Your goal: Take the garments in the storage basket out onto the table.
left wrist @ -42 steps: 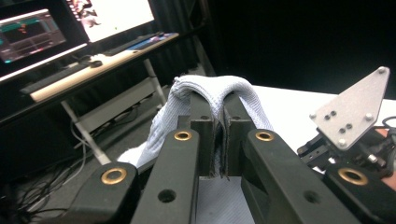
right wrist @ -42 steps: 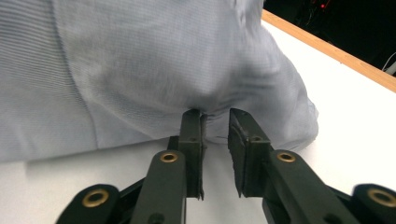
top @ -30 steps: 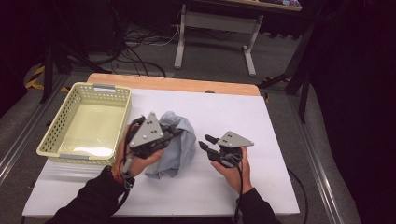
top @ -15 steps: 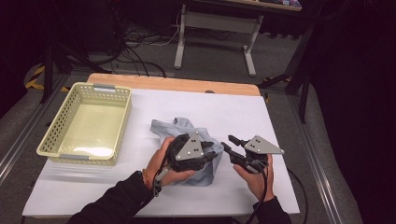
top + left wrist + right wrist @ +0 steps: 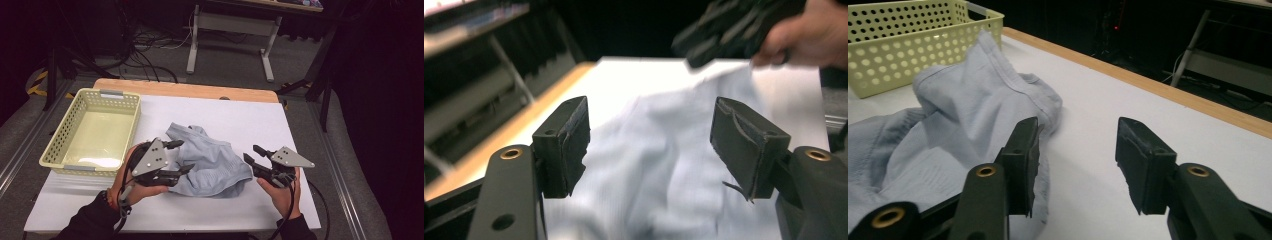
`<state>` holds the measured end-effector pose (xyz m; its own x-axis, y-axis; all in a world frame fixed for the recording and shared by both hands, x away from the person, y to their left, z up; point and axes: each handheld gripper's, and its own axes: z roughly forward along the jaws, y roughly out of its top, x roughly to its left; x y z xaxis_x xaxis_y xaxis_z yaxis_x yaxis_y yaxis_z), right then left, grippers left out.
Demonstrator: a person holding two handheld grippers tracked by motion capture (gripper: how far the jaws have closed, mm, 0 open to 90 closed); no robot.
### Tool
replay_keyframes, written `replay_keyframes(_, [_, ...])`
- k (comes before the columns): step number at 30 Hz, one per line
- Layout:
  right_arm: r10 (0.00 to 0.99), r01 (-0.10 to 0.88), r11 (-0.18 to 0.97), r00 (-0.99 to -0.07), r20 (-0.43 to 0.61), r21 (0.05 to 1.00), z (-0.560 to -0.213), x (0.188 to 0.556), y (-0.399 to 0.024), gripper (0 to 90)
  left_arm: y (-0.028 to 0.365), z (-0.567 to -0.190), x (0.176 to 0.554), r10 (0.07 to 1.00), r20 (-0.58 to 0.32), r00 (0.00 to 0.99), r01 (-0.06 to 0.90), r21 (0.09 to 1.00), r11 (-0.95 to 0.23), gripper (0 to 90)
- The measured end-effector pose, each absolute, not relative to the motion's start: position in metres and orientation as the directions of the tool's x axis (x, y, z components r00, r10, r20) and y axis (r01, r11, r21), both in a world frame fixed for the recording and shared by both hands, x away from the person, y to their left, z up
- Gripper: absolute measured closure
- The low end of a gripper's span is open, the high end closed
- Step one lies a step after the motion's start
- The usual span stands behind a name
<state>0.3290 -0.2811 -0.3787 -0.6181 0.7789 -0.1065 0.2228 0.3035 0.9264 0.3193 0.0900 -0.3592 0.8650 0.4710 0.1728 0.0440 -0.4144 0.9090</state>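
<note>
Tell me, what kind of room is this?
Probably a lab or workshop set up for recording. A white-covered table holds a crumpled pale blue garment and a yellow plastic basket, and loose cables lie on the floor behind it.

Basket [image 5: 90, 131] sits at the left of the tabletop [image 5: 250, 112], and the crumpled cloth [image 5: 212, 162] lies just right of it, mid-table. Left claw [image 5: 179, 156] is over the cloth's left edge, between basket and cloth. Right claw [image 5: 254, 155] is at the cloth's right edge, apart from the left one, cloth between them.
</note>
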Motion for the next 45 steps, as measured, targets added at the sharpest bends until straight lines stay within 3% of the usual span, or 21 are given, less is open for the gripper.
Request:
replay_keyframes(4, [0.758,0.249,0.346,-0.642,-0.113,0.905,-0.384,0.332,-0.270,48.5,0.098,-0.399,0.324,0.489,0.106,0.866,0.157,0.871,-0.466,34.5])
replay_keyframes(8, [0.736,0.308,0.406,-0.668,-0.108,0.861,-0.395,0.338,-0.260,46.5,0.097,-0.427,0.329,0.509,0.124,0.852,0.214,0.805,-0.554,35.1])
replay_keyframes(13, [0.743,0.357,0.451,-0.657,-0.123,0.818,-0.413,0.335,-0.262,47.1,0.102,-0.449,0.345,0.562,0.017,0.827,0.335,0.788,-0.517,32.2])
replay_keyframes(18, [0.748,0.422,0.459,-0.659,-0.083,0.782,-0.432,0.328,-0.272,50.2,0.095,-0.465,0.354,0.553,-0.061,0.831,0.408,0.742,-0.532,33.9])
replay_keyframes(20, [0.737,0.436,0.471,-0.672,-0.070,0.767,-0.437,0.324,-0.273,52.7,0.092,-0.464,0.353,0.557,-0.041,0.829,0.405,0.732,-0.548,34.6])
replay_keyframes(23, [0.715,0.439,0.505,-0.695,-0.075,0.743,-0.444,0.320,-0.270,63.6,0.092,-0.465,0.353,0.537,-0.063,0.842,0.408,0.726,-0.554,44.8])
replay_keyframes(31, [0.691,0.426,0.535,-0.718,-0.088,0.729,-0.445,0.315,-0.270,82.2,0.097,-0.464,0.354,0.499,-0.125,0.857,0.423,0.724,-0.545,80.0])
replay_keyframes(36, [0.685,0.410,0.532,-0.723,-0.092,0.741,-0.441,0.310,-0.274,87.3,0.103,-0.450,0.347,0.514,-0.054,0.856,0.374,0.751,-0.544,82.2])
replay_keyframes(42, [0.699,0.392,0.497,-0.709,-0.090,0.774,-0.431,0.308,-0.282,86.9,0.125,-0.420,0.334,0.550,0.012,0.835,0.317,0.807,-0.498,82.5])
replay_keyframes(45, [0.717,0.394,0.460,-0.694,-0.071,0.796,-0.427,0.309,-0.286,81.6,0.136,-0.411,0.326,0.563,0.019,0.826,0.302,0.829,-0.471,82.5])
